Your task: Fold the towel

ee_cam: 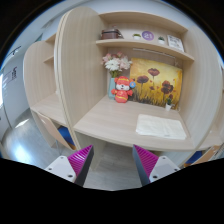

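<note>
Approach stage: the gripper (112, 165), fingers wide and empty, faces the towel (160, 126) lying well ahead on the table (105, 125); reaching an edge likely comes next.

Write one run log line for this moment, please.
stage: approach | gripper: open, empty | towel: lying on desk, beyond fingers, untouched | fold: not started

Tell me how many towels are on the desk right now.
1. A single pale towel lies flat on the wooden desk, beyond the open fingers and to the right of the orange toy figure. Nothing suggests another, though the desk's far right is cut off.
</note>
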The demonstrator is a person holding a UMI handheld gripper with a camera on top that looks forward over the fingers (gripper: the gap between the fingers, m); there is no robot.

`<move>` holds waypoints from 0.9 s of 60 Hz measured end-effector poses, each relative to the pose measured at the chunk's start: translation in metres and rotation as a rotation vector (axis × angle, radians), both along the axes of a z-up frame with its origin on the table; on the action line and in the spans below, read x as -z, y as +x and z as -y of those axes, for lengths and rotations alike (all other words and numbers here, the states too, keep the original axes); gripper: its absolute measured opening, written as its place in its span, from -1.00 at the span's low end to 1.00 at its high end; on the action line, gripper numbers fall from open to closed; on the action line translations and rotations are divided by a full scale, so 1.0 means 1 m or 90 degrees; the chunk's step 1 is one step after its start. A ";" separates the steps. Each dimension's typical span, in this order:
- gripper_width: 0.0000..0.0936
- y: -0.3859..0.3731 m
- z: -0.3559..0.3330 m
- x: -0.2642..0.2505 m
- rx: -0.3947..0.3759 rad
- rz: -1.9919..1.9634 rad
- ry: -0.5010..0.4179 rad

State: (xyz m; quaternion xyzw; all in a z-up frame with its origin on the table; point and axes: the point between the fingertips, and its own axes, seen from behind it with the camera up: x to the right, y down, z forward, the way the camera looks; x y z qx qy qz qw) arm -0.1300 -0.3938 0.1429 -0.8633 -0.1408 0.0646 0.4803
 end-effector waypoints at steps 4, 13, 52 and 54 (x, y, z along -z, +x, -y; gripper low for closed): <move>0.68 0.017 -0.004 0.011 0.023 0.013 -0.018; 0.68 0.059 -0.042 0.046 0.074 0.036 -0.046; 0.58 0.091 -0.324 0.148 0.154 0.053 -0.117; 0.54 0.091 -0.324 0.155 0.155 0.069 -0.127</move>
